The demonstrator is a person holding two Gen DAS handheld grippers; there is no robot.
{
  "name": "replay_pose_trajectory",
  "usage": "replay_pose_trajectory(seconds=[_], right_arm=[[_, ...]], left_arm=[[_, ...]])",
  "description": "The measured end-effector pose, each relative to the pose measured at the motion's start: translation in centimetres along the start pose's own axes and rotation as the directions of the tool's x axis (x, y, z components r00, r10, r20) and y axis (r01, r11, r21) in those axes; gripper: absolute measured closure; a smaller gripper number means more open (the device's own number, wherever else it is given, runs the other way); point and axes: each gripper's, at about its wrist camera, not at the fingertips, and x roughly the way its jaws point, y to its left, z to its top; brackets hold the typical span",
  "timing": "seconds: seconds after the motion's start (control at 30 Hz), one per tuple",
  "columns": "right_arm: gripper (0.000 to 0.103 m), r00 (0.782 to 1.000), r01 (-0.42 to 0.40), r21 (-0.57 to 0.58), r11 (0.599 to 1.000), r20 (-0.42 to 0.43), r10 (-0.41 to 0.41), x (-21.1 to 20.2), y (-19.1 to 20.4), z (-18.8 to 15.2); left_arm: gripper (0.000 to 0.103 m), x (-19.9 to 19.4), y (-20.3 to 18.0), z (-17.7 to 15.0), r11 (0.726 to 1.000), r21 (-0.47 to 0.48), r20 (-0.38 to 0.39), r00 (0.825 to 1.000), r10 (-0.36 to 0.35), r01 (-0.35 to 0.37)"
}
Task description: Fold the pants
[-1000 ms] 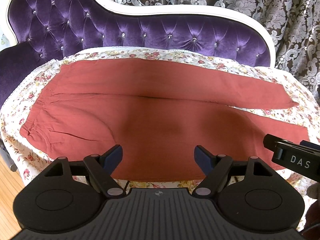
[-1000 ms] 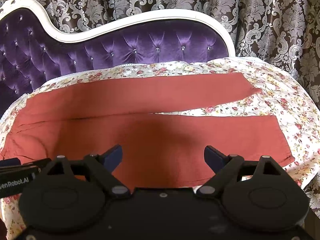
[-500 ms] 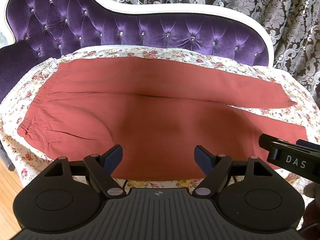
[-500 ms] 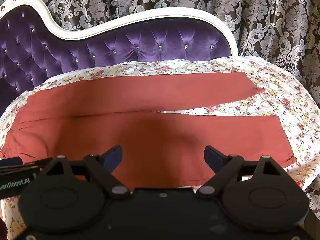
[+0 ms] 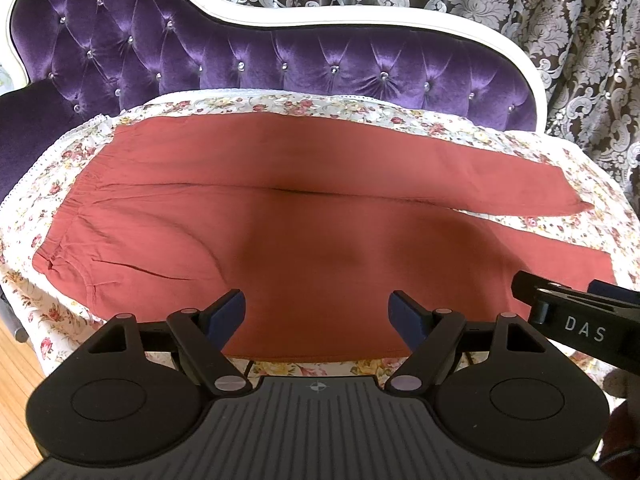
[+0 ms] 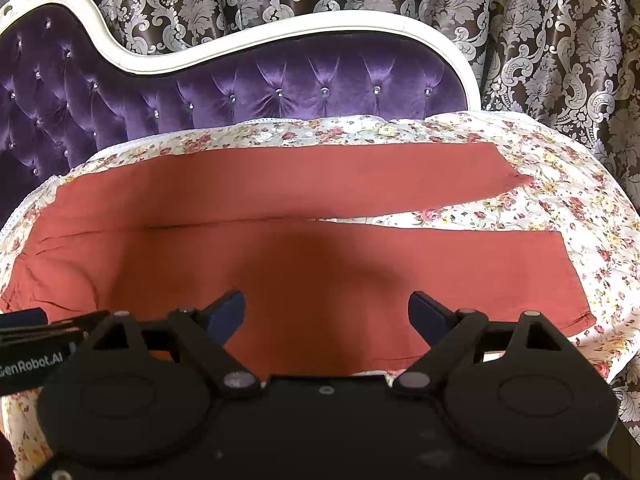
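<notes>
Rust-red pants (image 5: 304, 216) lie flat on a floral sheet (image 5: 532, 224), waistband at the left, two legs running right; they also show in the right wrist view (image 6: 320, 264). My left gripper (image 5: 318, 312) is open and empty above the near edge of the pants, toward the waist half. My right gripper (image 6: 326, 312) is open and empty above the near leg's front edge. The right gripper also shows at the right edge of the left wrist view (image 5: 576, 320); the left gripper shows at the left edge of the right wrist view (image 6: 36, 340).
The sheet covers a purple tufted sofa (image 5: 280, 60) with a white frame (image 6: 280, 36). Patterned curtains (image 6: 540, 40) hang behind. Wood floor (image 5: 16, 364) shows at the lower left.
Both grippers have drifted slightly back and up over the near edge of the pants. The pants have not moved. Both stay open.
</notes>
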Motion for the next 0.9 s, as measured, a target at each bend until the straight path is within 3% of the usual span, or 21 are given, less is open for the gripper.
replay_pose_trajectory(seconds=[0.9], right_arm=[[0.009,0.999,-0.011,-0.012,1.0,-0.041,0.01,1.1,-0.2,0.0]], left_arm=[[0.025,1.4,0.2,0.2,1.0,-0.002,-0.044,0.999,0.0,0.0]])
